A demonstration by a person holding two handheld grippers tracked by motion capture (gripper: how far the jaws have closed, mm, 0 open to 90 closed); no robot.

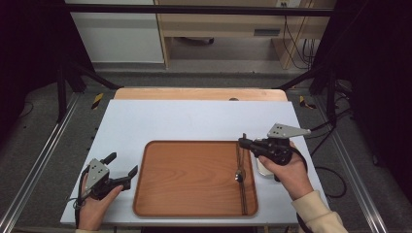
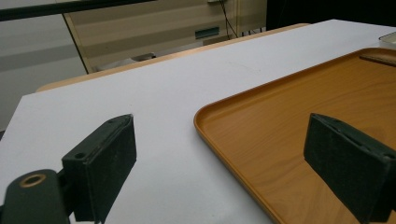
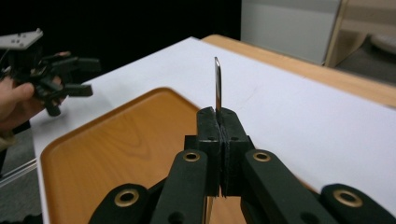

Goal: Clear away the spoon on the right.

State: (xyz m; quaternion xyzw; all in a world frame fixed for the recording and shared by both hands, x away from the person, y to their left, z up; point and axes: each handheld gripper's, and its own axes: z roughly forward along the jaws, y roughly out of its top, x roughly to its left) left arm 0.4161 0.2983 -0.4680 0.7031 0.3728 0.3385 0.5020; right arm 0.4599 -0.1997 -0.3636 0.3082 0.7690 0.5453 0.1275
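A wooden tray (image 1: 189,179) lies on the pale mat. My right gripper (image 1: 242,141) hovers over the tray's far right corner, shut on a thin metal utensil (image 3: 217,84). The utensil is seen edge-on, and its end sticks up past the closed jaws. My left gripper (image 1: 121,165) rests at the tray's left side. In the left gripper view it (image 2: 219,140) stands open, with one jaw over the mat and the other over the tray (image 2: 289,107); nothing is between them. Two dark sticks (image 1: 241,184) lie lengthwise along the tray's right side, and a small shiny piece sits on them.
A pale flat object (image 1: 262,169) lies on the mat just right of the tray, partly under my right hand. The mat (image 1: 194,119) covers a wooden table whose far edge (image 1: 199,93) shows beyond it. A black frame and cables surround the table.
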